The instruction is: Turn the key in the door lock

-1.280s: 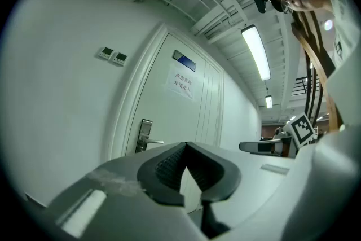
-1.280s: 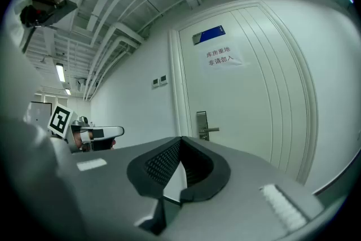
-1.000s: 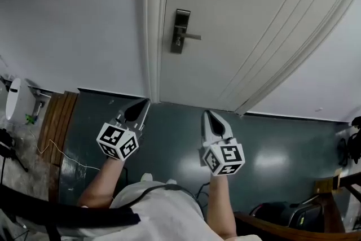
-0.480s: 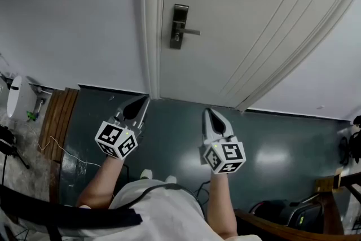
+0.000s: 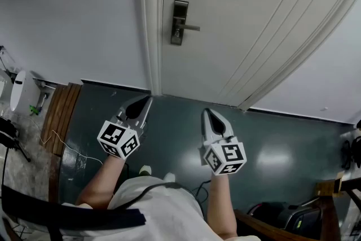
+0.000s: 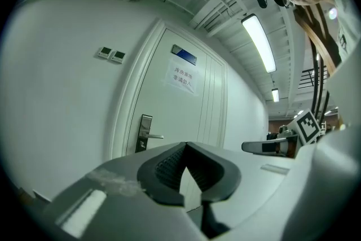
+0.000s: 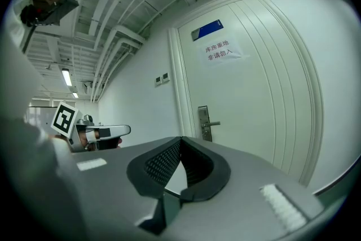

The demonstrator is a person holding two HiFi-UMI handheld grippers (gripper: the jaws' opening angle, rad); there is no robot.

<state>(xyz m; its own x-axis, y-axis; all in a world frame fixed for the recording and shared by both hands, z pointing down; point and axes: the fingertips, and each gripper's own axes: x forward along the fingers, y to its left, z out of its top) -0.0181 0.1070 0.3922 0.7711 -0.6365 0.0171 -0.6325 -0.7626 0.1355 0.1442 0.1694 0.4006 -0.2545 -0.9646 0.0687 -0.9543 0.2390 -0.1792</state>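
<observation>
"Two claws, and neither one carries anything?"

"Neither. My left claw (image 5: 143, 100) has its jaws pressed together at the tips with nothing between them. My right claw (image 5: 207, 113) is closed the same way, and empty. I see no reason to spread them until they are at the lock."

"Where is the lock from where you hold them?"

"The door lock (image 5: 179, 22) is well ahead of both claws and higher up, on the white door (image 5: 242, 48). It sits roughly between the lines the two claws point along. Its lever handle (image 5: 192, 27) sticks out toward my right claw's side."

"And the key?"

"Something small shows low on the lock plate, under the lever, but it's too small for me to call it the key."

"Why hold them level and side by side?"

"Both point at the door, near each other above the dark floor (image 5: 169, 132), so either one can go straight in. As I judge it, the approach has barely begun. Next I must close the gap, part one claw narrowly, and come in beneath the lever without knocking it."
</observation>
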